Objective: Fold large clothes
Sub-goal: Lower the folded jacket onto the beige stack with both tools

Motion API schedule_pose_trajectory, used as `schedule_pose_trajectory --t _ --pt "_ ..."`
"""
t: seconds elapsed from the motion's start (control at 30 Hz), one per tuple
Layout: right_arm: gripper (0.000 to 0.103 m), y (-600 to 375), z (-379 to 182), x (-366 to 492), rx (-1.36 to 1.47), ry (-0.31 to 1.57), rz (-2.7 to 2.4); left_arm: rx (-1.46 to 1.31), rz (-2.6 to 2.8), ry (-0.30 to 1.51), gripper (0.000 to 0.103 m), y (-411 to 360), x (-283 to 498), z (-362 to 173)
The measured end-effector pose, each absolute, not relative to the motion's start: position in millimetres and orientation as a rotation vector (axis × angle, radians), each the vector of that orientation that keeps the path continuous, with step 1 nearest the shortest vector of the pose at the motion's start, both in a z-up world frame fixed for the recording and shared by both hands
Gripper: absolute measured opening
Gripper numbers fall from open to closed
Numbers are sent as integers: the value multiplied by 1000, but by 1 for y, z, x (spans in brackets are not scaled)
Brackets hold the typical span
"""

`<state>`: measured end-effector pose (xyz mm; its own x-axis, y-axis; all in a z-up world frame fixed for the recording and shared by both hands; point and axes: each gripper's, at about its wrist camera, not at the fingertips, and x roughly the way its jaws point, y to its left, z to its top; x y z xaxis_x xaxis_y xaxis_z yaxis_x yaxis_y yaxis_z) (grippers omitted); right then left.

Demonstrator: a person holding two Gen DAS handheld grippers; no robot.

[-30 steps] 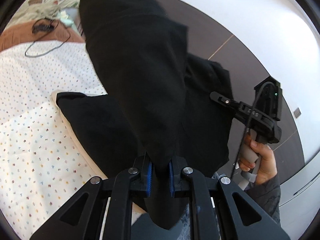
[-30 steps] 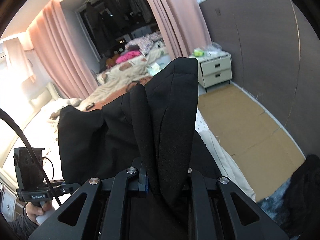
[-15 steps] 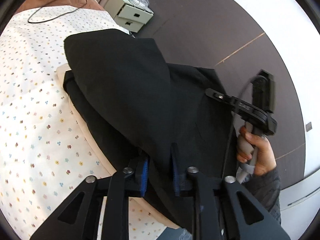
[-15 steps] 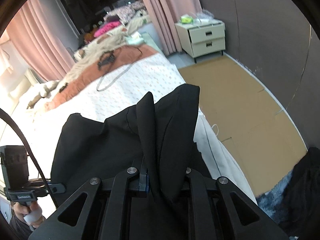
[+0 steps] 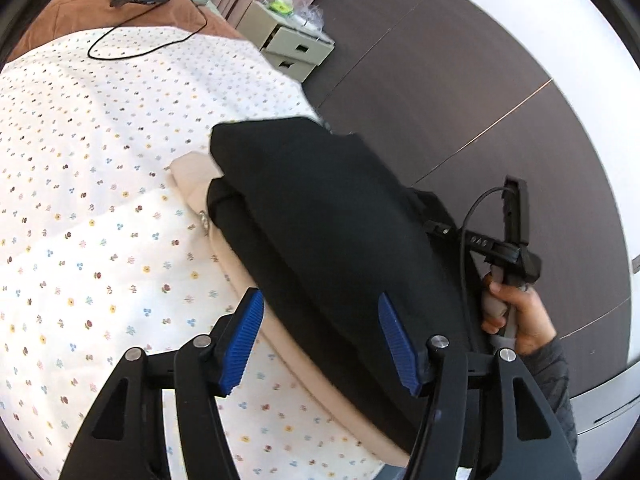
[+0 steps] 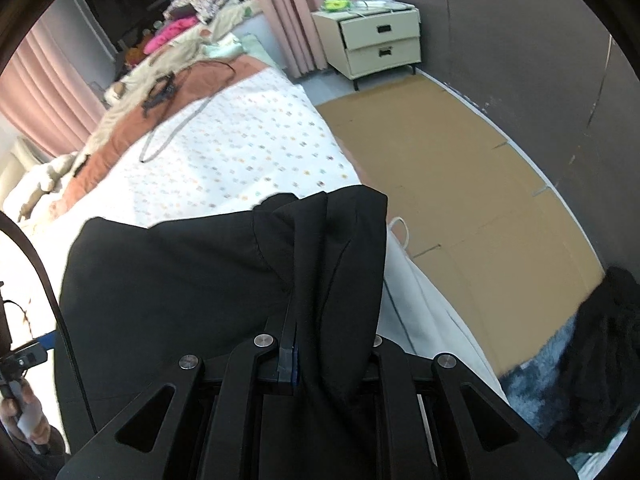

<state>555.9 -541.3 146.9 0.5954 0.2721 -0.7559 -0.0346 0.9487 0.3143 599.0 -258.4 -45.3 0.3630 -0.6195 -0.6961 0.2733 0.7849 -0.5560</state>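
Observation:
A large black garment [image 5: 328, 216] lies folded over at the edge of the bed, on a beige layer [image 5: 196, 184] over the flowered bedspread [image 5: 100, 168]. My left gripper [image 5: 320, 336] is open, its blue pads on either side of the garment's near edge without pinching it. My right gripper [image 6: 320, 356] is shut on a bunched fold of the same black garment [image 6: 192, 280], which drapes over its fingers. The right gripper also shows in the left wrist view [image 5: 508, 248], held by a hand at the garment's far side.
A cream nightstand [image 6: 380, 46] stands by pink curtains [image 6: 296, 12]. Cardboard sheets [image 6: 460, 168] cover the floor beside the bed. A black cable [image 5: 148, 40] lies on the bedspread. A dark heap [image 6: 600, 360] sits on a blue rug at right.
Both grippers lowered the garment from held up high down onto the bed edge. My left gripper opened and let go of the fabric. The right stays shut on it.

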Motion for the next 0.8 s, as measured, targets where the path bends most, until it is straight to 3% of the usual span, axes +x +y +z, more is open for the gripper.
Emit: schedule_pose_trajectory --t 0.13,0.27,0.3,0.57,0.8 --pt "19 -541 143 568 317 933 118 -400 -596 1087 60 -263 599 -47" --pt "59 -548 150 557 351 945 39 -408 -597 1078 60 -268 596 -40" --pt "64 -549 153 549 346 935 27 -417 -595 1074 60 -267 596 -38" --pt "68 -582 176 434 443 820 -11 -476 -615 1060 60 -261 588 -25" --pt "68 -601 152 333 591 746 -63 -495 -626 1071 60 -260 592 -22"
